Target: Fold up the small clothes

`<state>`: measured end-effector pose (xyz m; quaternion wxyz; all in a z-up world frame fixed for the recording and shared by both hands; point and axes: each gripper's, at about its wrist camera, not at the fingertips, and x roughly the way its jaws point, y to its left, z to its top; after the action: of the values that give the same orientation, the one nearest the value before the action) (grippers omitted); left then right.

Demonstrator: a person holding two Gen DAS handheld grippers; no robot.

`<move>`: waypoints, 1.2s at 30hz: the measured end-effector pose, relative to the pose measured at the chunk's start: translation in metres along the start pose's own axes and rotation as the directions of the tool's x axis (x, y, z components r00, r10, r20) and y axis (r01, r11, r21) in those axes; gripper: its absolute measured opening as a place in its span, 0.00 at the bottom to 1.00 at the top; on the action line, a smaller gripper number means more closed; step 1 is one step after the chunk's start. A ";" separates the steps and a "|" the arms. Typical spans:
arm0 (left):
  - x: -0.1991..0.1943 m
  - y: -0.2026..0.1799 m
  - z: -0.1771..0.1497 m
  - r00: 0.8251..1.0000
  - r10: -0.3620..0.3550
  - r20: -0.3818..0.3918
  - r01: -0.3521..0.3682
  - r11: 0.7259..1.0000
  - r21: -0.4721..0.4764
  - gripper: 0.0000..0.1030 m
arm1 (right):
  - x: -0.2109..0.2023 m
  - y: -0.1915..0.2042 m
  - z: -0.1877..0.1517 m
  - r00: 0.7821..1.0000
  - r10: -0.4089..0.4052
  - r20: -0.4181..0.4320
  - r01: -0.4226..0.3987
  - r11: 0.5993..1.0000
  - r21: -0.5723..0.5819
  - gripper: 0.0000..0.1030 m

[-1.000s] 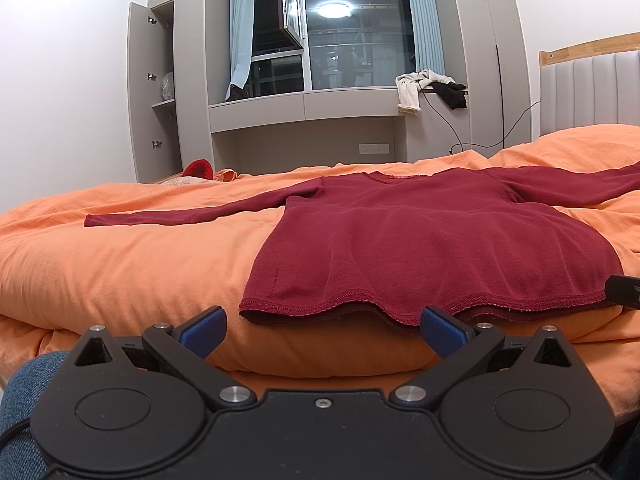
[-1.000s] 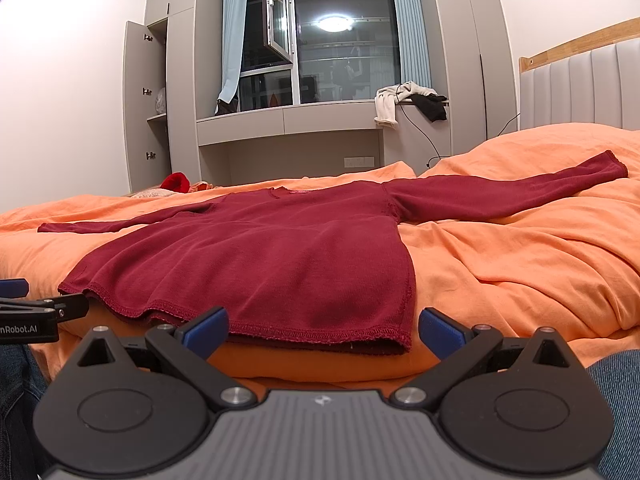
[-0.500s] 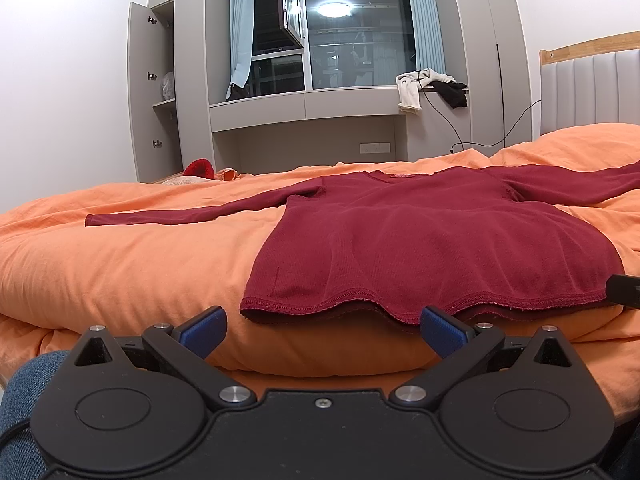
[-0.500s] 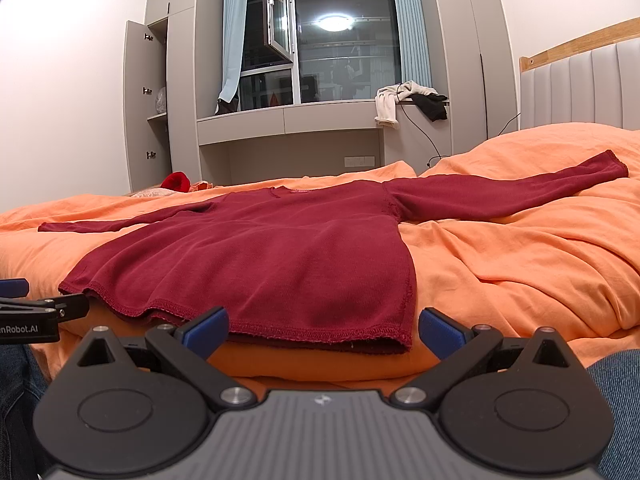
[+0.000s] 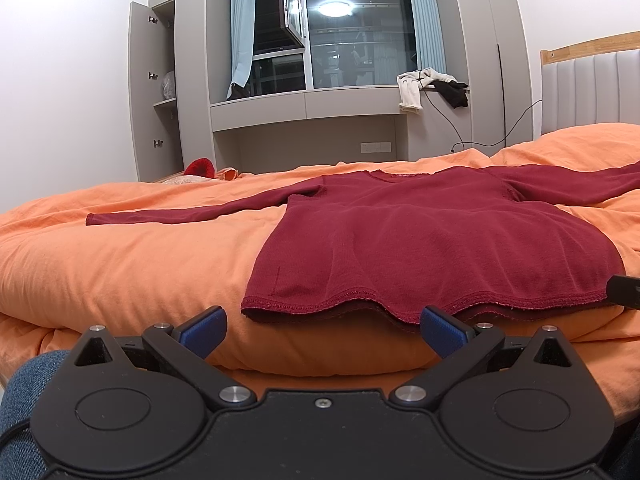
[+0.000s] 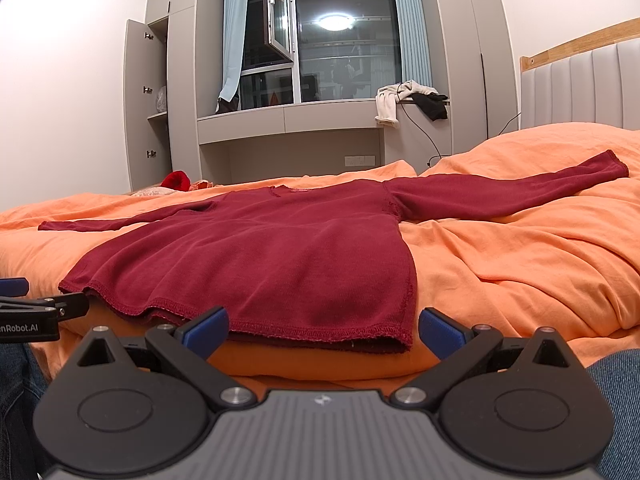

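Observation:
A dark red long-sleeved top (image 5: 420, 248) (image 6: 272, 256) lies flat on the orange bed, sleeves spread to both sides, hem toward me. My left gripper (image 5: 322, 330) stands open just short of the hem's left half, nothing between its blue fingertips. My right gripper (image 6: 323, 330) is open too, in front of the hem's right corner, holding nothing. The left gripper's body (image 6: 36, 312) shows at the left edge of the right wrist view. A dark bit of the right gripper (image 5: 624, 291) shows at the right edge of the left wrist view.
The orange duvet (image 5: 120, 264) (image 6: 520, 256) covers the bed, rumpled on the right. A padded headboard (image 6: 580, 84) stands at right. Behind are a grey window bench with clothes (image 5: 432, 88), an open cupboard (image 5: 154, 100) and a red item (image 5: 200, 167). Jeans-clad knees (image 6: 616, 400) flank the grippers.

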<state>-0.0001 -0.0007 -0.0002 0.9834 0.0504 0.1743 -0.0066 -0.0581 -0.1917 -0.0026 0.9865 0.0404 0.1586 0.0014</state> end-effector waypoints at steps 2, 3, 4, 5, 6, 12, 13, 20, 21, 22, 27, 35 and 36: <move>0.000 0.000 0.000 1.000 0.000 0.000 0.000 1.000 0.000 1.00 | 0.000 0.000 0.000 1.000 0.000 0.000 0.000 1.000 0.000 1.00; 0.000 0.000 0.000 1.000 0.000 0.000 0.000 1.000 0.000 1.00 | 0.000 0.000 0.000 1.000 0.000 0.000 0.000 1.000 0.000 1.00; 0.000 0.000 0.000 1.000 0.000 0.000 0.000 1.000 0.000 1.00 | 0.000 0.000 0.000 1.000 0.000 0.000 0.000 1.000 0.000 1.00; 0.000 0.000 0.000 1.000 0.000 0.000 0.000 1.000 0.000 1.00 | 0.000 0.000 0.000 1.000 0.001 0.000 -0.001 1.000 0.000 1.00; 0.000 0.000 0.000 1.000 0.000 -0.001 0.000 1.000 0.000 1.00 | 0.000 0.000 0.000 1.000 0.001 0.000 -0.001 1.000 0.000 1.00; 0.000 0.000 0.000 1.000 0.000 -0.001 0.000 1.000 0.000 1.00 | 0.000 0.000 0.000 1.000 0.001 0.000 -0.001 1.000 0.000 1.00; 0.000 0.000 0.000 1.000 0.001 -0.001 -0.001 1.000 0.001 1.00 | 0.000 0.000 0.000 1.000 0.000 0.000 0.000 1.000 0.000 1.00; 0.004 0.000 0.001 1.000 0.005 -0.009 -0.005 1.000 0.004 1.00 | 0.002 0.000 0.000 1.000 0.003 0.000 -0.003 1.000 0.003 1.00; 0.006 0.000 0.001 1.000 0.004 -0.012 -0.004 1.000 0.004 1.00 | 0.001 0.000 0.000 1.000 0.004 0.000 -0.004 1.000 0.004 1.00; 0.006 0.000 0.001 1.000 0.003 -0.016 -0.003 1.000 0.003 1.00 | 0.001 0.000 0.001 1.000 0.003 0.001 -0.003 1.000 0.004 1.00; 0.017 0.008 0.014 0.998 -0.015 -0.059 0.014 1.000 -0.014 1.00 | 0.004 -0.004 0.005 0.999 0.043 -0.025 -0.042 0.998 0.040 1.00; 0.042 0.011 0.072 0.999 0.022 -0.029 -0.022 1.000 0.004 1.00 | 0.018 -0.041 0.058 0.994 0.104 -0.017 -0.102 0.988 0.112 1.00; 0.047 0.010 0.080 0.999 0.037 -0.032 -0.037 0.999 0.002 1.00 | 0.021 -0.043 0.066 0.997 0.081 -0.014 -0.080 0.992 0.099 1.00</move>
<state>0.0719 0.0012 0.0595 0.9803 0.0544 0.1893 0.0124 -0.0176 -0.2398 0.0501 0.9810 0.0951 0.1657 0.0337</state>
